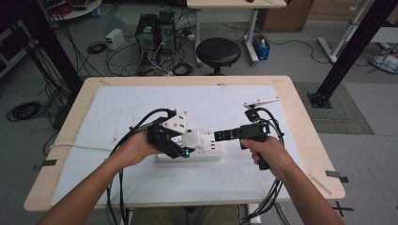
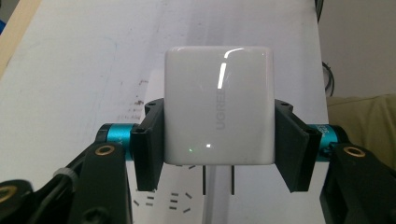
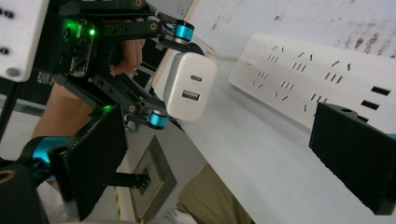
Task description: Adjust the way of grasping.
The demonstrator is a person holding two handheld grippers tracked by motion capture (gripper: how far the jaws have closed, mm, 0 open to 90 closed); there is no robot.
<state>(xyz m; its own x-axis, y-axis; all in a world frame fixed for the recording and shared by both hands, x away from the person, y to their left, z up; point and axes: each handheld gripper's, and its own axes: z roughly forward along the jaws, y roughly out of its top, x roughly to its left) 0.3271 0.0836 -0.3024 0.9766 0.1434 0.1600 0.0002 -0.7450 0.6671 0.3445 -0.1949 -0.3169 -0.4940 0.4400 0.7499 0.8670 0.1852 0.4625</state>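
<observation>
A white charger [image 2: 218,112] with two bare metal prongs [image 2: 232,181] is clamped at its sides by my left gripper [image 2: 219,140], which is shut on it. The charger [image 1: 191,139] hangs just above the left part of a white power strip [image 1: 206,153] lying on the mat. In the right gripper view the charger [image 3: 189,86] shows its two USB ports, with the power strip [image 3: 317,79] beside it. My right gripper [image 3: 224,158] stands open, nothing between its jaws. It [image 1: 219,136] points left at the strip's right end.
The strip lies on a white mat [image 1: 141,108] that covers most of a wooden table [image 1: 300,117]. Black cables [image 1: 141,123] trail from both grippers toward the front edge. A black stool [image 1: 218,51] stands beyond the far edge.
</observation>
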